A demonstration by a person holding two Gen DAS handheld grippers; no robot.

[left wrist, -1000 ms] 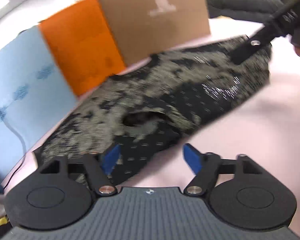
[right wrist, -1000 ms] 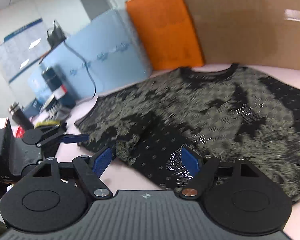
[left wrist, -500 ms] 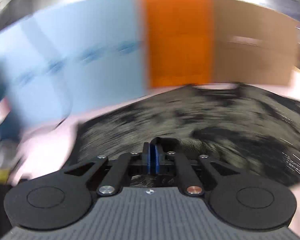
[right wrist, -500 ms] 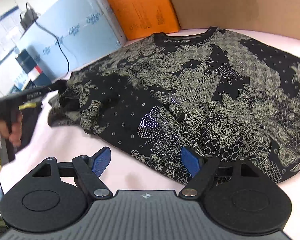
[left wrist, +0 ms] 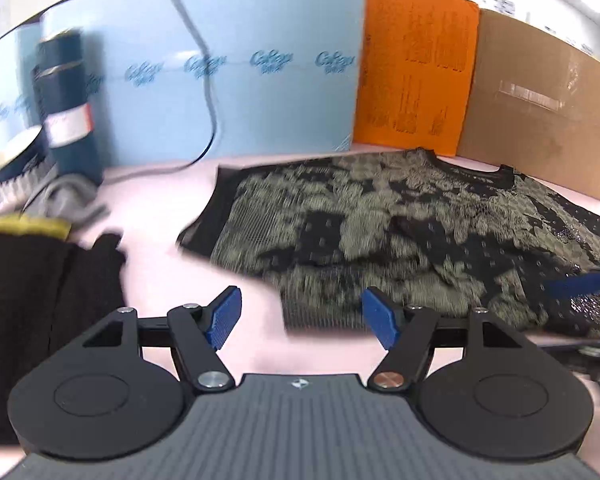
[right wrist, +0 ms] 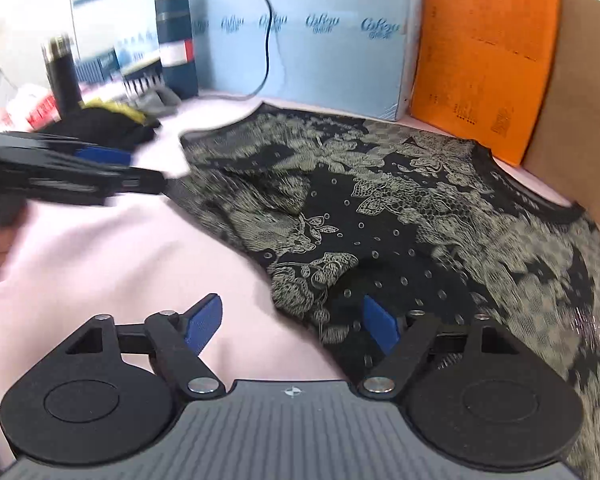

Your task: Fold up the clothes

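A black top with a pale lace-and-flower print [left wrist: 380,236] lies spread on the pink table [left wrist: 160,200], neckline toward the boxes; it also shows in the right wrist view [right wrist: 400,216]. My left gripper [left wrist: 300,316] is open and empty, just short of the garment's near left edge. My right gripper [right wrist: 292,324] is open and empty, its right finger over the near edge of the cloth. The left gripper also shows at the left of the right wrist view [right wrist: 100,168].
A light blue foam board [left wrist: 228,76], an orange box [left wrist: 416,76] and a cardboard box [left wrist: 540,108] stand behind the garment. A dark flask [left wrist: 66,108], a grey cable [left wrist: 208,92] and a black and yellow cloth pile [left wrist: 32,264] sit at the left.
My left gripper was shut on the garment's left side half a second ago; now it is open and drawn back. The right gripper stays open and has moved closer over the cloth edge.
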